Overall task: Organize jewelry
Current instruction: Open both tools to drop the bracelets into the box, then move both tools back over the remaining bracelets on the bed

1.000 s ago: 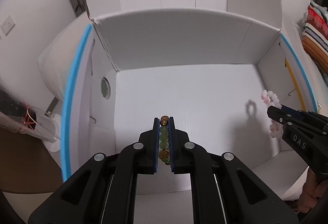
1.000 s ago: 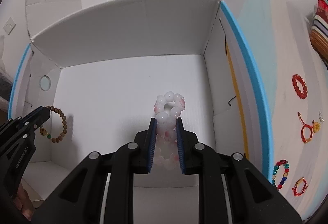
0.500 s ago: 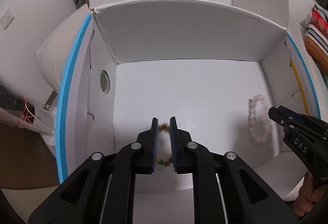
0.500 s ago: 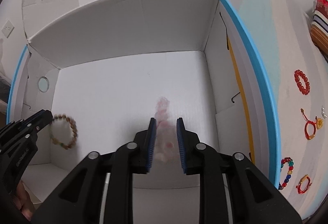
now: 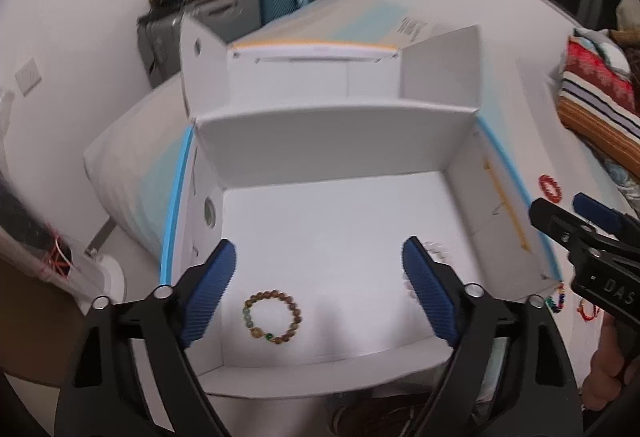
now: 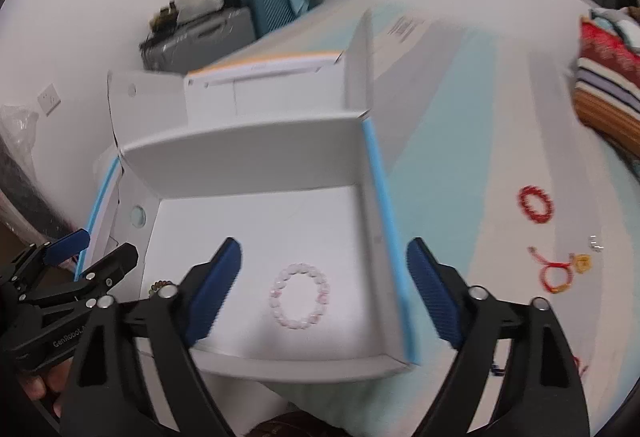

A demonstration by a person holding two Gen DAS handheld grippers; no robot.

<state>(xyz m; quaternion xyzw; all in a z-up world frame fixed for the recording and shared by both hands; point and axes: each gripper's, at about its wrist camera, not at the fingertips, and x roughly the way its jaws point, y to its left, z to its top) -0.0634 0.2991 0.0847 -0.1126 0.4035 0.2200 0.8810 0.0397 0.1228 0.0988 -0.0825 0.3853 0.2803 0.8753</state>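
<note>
An open white cardboard box with blue edges stands in front of me. A brown and green bead bracelet lies on its floor near the front left. A pink and white bead bracelet lies on the floor near the front right. My left gripper is open and empty, above the box front. My right gripper is open and empty, above the pink bracelet. In the right wrist view the left gripper shows at the left, open.
On the pale blue and white surface right of the box lie a red bead bracelet, a red cord bracelet with a gold charm and a multicoloured bead bracelet. Folded striped fabric lies at the far right. Suitcases stand behind.
Both grippers have opened wide and let go of their bracelets, which now lie on the box floor. Both grippers have pulled back and up from the box.
</note>
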